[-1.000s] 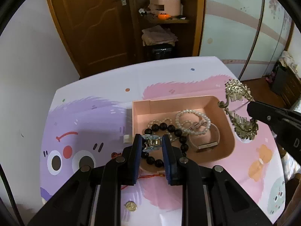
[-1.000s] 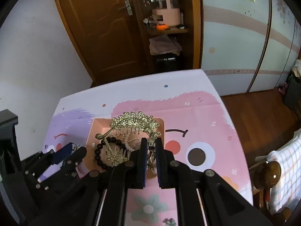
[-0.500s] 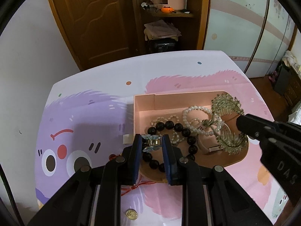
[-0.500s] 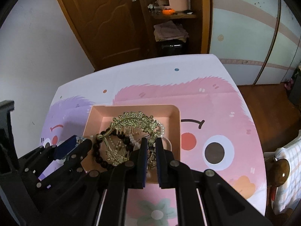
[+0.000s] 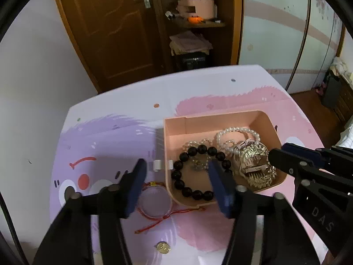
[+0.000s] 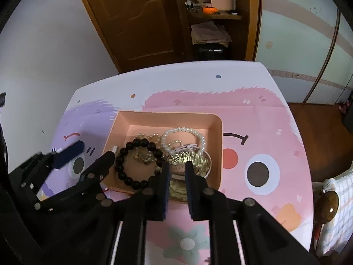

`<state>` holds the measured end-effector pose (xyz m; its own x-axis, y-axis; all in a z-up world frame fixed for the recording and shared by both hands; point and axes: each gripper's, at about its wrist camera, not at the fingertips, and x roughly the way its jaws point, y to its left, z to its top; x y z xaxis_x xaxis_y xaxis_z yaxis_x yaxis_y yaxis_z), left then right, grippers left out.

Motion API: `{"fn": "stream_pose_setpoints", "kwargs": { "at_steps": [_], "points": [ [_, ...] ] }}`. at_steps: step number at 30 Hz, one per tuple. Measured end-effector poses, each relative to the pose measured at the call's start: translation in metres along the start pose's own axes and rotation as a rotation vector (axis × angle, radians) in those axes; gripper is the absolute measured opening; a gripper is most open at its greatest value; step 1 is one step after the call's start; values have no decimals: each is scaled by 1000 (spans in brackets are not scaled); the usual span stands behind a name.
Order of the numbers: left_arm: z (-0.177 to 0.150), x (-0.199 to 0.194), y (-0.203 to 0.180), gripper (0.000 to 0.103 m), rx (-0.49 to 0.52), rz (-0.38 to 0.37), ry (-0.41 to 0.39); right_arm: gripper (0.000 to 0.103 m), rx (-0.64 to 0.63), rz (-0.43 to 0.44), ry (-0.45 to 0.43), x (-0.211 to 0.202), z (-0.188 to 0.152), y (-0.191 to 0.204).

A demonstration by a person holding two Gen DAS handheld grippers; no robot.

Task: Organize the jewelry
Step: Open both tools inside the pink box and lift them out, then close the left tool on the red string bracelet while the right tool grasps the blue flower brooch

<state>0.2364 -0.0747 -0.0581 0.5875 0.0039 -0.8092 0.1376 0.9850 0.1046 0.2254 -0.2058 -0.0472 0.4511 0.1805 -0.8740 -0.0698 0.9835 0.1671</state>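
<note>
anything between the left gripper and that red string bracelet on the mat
Nothing visible blocks it. The red string bracelet lies on the mat just outside the pink tray's left wall, partly behind one of the fingers of the open left gripper. A small gold charm lies nearer, off to the side.

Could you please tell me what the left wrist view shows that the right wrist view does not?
Only the left wrist view shows the red string bracelet and gold charm lying on the table outside the tray. Only the right wrist view shows the flower print. Both show the pink tray holding the black bead bracelet, pearl bracelet and gold comb.
</note>
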Motion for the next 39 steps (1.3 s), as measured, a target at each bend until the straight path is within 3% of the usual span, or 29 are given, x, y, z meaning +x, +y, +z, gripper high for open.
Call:
{"fn": "stream_pose_setpoints", "kwargs": {
  "at_steps": [3,8,19,24,28,39],
  "points": [
    [-3,-11,7,61,-10,6,-16,27,1,-3,-25,-10,-5,-1],
    [-11,-26,21,71,-39,20,-30,27,-16,-16,-46,-26,-18,1],
    [-39,-52,53,72,-109,22,-36,27,-21,-19,-77,-58,-56,1],
    [-50,-58,57,73,-122,11,-24,27,-33,-12,-79,-70,-66,2],
    [-59,-61,58,79,-135,1,-19,27,-45,-7,-72,-76,-74,2],
    [-75,-67,58,79,-129,-14,1,28,-36,12,-36,-79,-92,-3]
  ]
}}
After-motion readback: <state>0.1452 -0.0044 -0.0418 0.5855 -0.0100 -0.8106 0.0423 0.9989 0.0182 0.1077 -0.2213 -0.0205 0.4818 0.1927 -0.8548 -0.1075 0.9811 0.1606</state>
